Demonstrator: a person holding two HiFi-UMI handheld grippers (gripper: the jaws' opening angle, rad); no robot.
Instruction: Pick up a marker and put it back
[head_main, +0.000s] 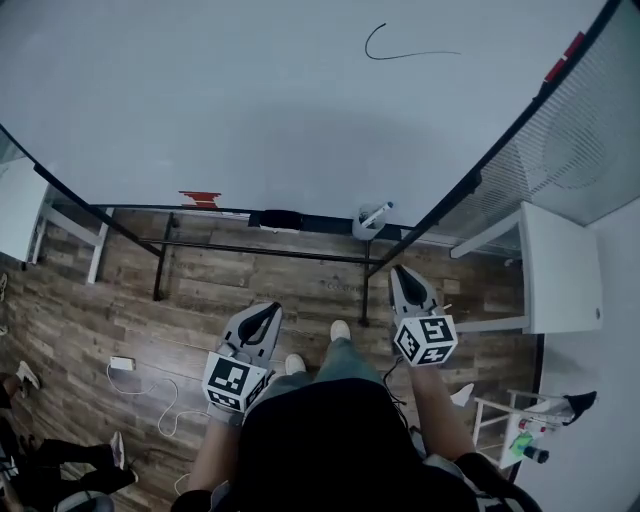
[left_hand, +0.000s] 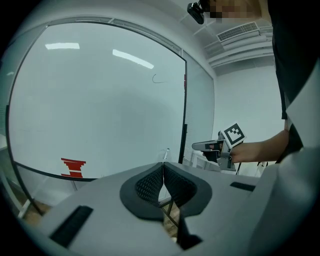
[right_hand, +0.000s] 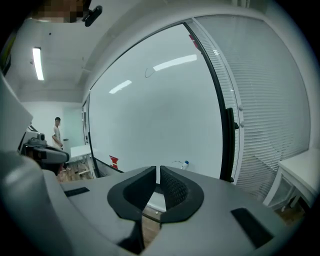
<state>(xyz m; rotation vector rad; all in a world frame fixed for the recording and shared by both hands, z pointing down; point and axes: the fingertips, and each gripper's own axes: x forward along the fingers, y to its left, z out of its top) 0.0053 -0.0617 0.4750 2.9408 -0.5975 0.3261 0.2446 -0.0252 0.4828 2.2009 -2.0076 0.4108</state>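
Observation:
A white marker with a blue cap (head_main: 377, 214) stands tilted in a small holder on the whiteboard's (head_main: 250, 100) bottom rail. The marker (left_hand: 166, 152) shows just above the left jaws, and the marker (right_hand: 184, 163) lies a little right of the right jaws. A black scribble (head_main: 408, 46) is on the board at upper right. My left gripper (head_main: 267, 311) hangs shut and empty over the wooden floor, well short of the board. My right gripper (head_main: 401, 270) is also shut on nothing and points toward the board, just below and right of the marker. Nothing is between either pair of jaws.
A red block (head_main: 200, 198) and a black eraser (head_main: 281, 219) sit on the board's rail. White tables stand at the left (head_main: 18, 205) and right (head_main: 560, 265). Window blinds (head_main: 585, 130) fill the right. Cables and a charger (head_main: 122, 364) lie on the floor. A person (right_hand: 57, 133) stands far off.

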